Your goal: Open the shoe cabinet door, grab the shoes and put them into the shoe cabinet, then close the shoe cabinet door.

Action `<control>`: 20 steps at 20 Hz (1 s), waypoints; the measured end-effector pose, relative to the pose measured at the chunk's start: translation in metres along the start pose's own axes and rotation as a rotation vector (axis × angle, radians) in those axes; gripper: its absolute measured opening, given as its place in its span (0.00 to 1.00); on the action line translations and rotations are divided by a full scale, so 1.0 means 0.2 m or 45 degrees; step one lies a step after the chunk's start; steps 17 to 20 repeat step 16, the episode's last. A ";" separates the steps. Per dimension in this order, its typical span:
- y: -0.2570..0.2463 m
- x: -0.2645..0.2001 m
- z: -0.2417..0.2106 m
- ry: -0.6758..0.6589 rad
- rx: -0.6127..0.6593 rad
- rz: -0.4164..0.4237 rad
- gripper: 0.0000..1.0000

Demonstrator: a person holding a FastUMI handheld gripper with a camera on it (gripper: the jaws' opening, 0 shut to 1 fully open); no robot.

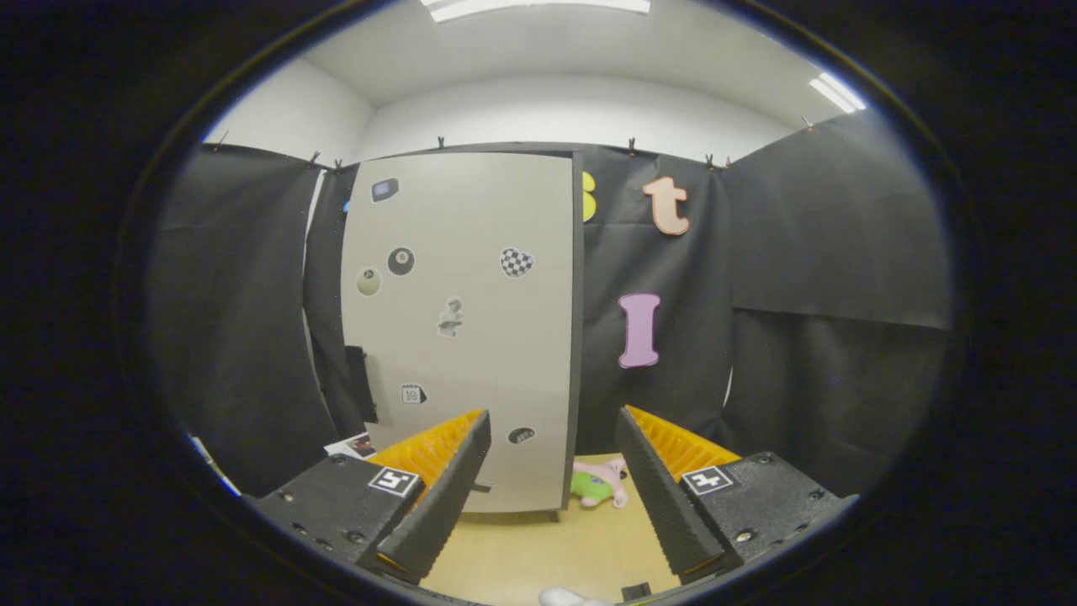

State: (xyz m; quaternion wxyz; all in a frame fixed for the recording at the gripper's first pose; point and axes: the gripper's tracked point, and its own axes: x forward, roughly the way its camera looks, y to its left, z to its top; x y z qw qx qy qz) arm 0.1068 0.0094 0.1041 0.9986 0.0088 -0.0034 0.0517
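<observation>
While the gripper (pixel 551 471) hangs with fingers spread and empty, the shoe cabinet door (pixel 461 337) stands centre frame, apparently closed; a plush toy (pixel 599 485) lies lower centre.

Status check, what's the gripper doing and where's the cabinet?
Gripper open, holding nothing. Shoe cabinet beyond the fingers, door shut. Plush toy on floor beside cabinet's base.

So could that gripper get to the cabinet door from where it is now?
Probably yes. The gripper is open with nothing between its fingers, and the shut cabinet door stands just ahead, with only bare floor between. The pink and green toy lies off to the side.
</observation>
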 end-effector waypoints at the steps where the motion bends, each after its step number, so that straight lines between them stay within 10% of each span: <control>1: 0.01 0.00 0.00 0.002 0.000 0.008 0.99; 20: 0.11 0.06 0.03 0.009 -0.016 0.035 0.98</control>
